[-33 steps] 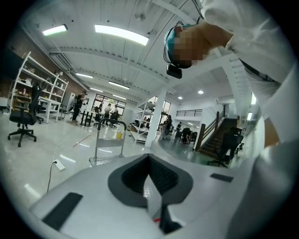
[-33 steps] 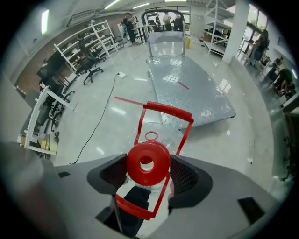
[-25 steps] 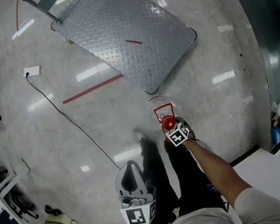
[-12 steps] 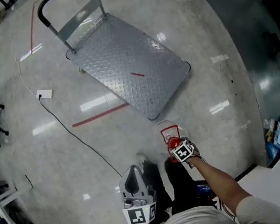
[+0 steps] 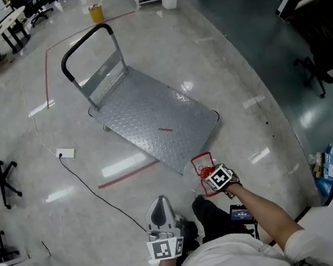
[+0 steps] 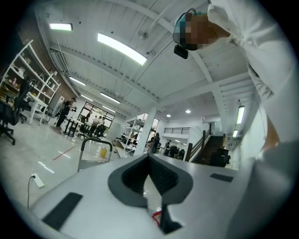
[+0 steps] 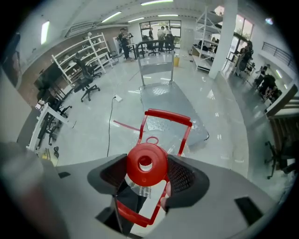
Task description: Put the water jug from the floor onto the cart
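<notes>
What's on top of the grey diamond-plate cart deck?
Cart deck: only a short red mark. The clear, red-capped water jug in the right gripper covers part of its near end in that gripper's view.

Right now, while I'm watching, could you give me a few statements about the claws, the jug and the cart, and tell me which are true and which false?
1. The right claw is closed on the water jug at its red-capped neck. True.
2. The jug already stands on the cart. False: the right claw holds it just short of the cart's near end, and the deck is bare.
3. The left claw carries a second jug. False: its jaws are together with nothing between them.
4. The cart's black handle is at the end farthest from the person. True.
</notes>
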Motion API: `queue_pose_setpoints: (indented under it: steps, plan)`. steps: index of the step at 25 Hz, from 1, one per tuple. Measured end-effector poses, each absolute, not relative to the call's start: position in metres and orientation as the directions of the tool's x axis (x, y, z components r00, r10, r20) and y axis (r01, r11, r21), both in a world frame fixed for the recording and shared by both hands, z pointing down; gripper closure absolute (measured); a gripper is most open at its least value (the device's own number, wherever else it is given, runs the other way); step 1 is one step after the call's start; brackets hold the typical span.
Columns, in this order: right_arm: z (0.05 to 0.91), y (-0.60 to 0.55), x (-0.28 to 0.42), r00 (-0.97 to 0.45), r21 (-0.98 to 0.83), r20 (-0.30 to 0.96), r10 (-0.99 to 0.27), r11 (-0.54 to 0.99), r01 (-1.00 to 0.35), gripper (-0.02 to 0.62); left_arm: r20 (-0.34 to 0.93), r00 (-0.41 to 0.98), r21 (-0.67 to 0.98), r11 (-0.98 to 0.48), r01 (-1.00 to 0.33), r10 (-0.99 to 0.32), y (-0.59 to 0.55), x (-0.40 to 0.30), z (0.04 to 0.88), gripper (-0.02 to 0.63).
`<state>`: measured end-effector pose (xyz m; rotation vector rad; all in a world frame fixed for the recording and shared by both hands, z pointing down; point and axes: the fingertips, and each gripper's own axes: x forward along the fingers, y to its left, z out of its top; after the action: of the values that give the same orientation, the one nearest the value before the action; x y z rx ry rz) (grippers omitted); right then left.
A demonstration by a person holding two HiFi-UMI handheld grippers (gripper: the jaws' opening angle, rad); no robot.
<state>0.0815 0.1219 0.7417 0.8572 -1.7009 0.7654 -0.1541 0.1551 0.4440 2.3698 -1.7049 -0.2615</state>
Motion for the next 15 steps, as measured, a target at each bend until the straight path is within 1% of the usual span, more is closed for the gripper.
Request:
queue_pose_setpoints:
  steps: [7, 11, 15]
  plan:
    - [0.729, 0.013, 0.052, -0.268, -0.082, 0.933, -0.242, 0.582, -0.809, 0.319, -0.051, 0.301, 0.226, -0.304, -0.925, -0.952, 0.089, -0.152, 0.431, 0.603]
    - [0.725, -0.040, 0.040, -0.281, -0.090, 0.935, -0.217, 0.621, -0.779, 0.319, -0.038, 0.243, 0.232, -0.245, -0.941, -0.969, 0.040, -0.148, 0.429, 0.603]
    - [0.723, -0.090, 0.023, -0.326, -0.109, 0.920, -0.219, 0.656, -0.746, 0.319, -0.037, 0.191, 0.224, -0.194, -0.955, -0.981, -0.007, -0.144, 0.422, 0.603]
